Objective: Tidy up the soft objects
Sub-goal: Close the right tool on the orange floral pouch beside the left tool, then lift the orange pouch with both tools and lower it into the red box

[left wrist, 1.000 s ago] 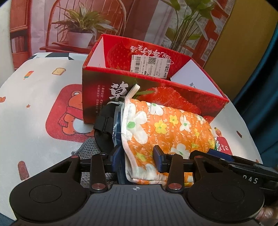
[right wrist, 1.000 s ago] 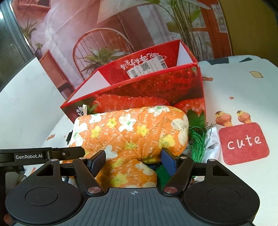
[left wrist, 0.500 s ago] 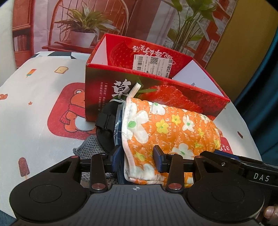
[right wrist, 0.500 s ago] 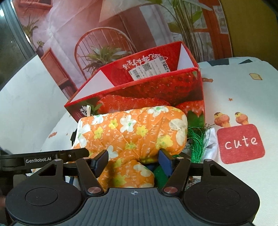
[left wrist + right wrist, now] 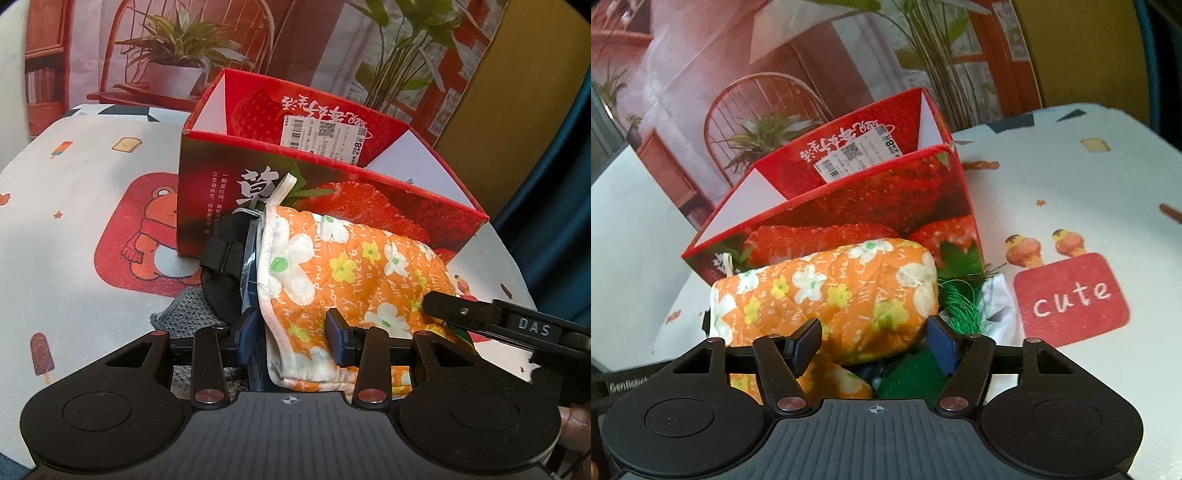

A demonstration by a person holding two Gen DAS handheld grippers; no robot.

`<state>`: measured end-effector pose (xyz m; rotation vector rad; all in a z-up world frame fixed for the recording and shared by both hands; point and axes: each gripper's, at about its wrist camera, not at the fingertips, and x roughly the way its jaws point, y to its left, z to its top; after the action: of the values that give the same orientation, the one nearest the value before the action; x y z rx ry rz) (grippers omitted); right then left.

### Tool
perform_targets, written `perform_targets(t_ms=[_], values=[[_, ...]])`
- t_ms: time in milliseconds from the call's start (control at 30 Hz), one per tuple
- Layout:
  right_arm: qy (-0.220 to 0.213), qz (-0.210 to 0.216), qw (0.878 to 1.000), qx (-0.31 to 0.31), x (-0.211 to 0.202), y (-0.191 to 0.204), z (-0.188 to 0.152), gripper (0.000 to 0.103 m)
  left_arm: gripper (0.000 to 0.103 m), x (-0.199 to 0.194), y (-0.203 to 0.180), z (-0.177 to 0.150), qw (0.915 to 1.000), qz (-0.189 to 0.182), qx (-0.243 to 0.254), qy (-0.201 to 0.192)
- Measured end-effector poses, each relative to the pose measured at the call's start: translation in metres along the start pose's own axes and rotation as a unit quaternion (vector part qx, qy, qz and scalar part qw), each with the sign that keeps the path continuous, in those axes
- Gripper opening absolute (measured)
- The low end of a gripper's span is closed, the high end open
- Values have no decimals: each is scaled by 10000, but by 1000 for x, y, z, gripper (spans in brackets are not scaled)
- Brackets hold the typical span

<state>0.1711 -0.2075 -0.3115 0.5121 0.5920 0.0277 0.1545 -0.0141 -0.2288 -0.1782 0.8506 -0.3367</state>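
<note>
An orange oven mitt with white and yellow flowers (image 5: 351, 269) lies on top of a pile of soft things in front of a red strawberry box (image 5: 325, 184). My left gripper (image 5: 293, 328) is shut on the mitt's cuff end. My right gripper (image 5: 873, 341) straddles the mitt's other end (image 5: 827, 291), its fingers pressed against it. The right gripper's finger also shows in the left wrist view (image 5: 480, 310). The box (image 5: 857, 206) is open at the top, and its inside is hidden.
Under the mitt lie a black strap item (image 5: 221, 266), a grey knit piece (image 5: 184, 310), a blue packet (image 5: 251, 280), green tassel threads (image 5: 960, 295) and a white cloth (image 5: 997, 306). The table has a white cartoon-print cover (image 5: 74, 221). A printed backdrop stands behind.
Both grippers have risen slightly with the mitt held between them, and the box looks a little nearer. The right view has tilted.
</note>
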Motion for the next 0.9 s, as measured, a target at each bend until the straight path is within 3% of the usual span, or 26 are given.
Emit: perform_targets(t_ms=[100, 133, 200, 267, 567, 900], values=[[86, 109, 9999, 25, 6, 0, 2, 60, 41, -2, 1, 1, 10000, -61, 18, -45], [87, 133, 9999, 20, 5, 2, 2, 56, 38, -4, 1, 2, 9999, -71, 40, -114], [36, 82, 9999, -145, 1, 6, 3, 39, 22, -9, 0, 4, 9996, -57, 131, -256], [-91, 49, 9995, -304, -6, 10, 4, 32, 18, -14, -1, 6, 9991, -109, 172, -369], [-573, 160, 9950, -807, -34, 26, 16, 27, 13, -30, -7, 8, 9965, -227, 292, -750], [-768, 289, 9917, -990, -47, 39, 23, 27, 13, -47, -8, 11, 9933, -271, 305, -1083]])
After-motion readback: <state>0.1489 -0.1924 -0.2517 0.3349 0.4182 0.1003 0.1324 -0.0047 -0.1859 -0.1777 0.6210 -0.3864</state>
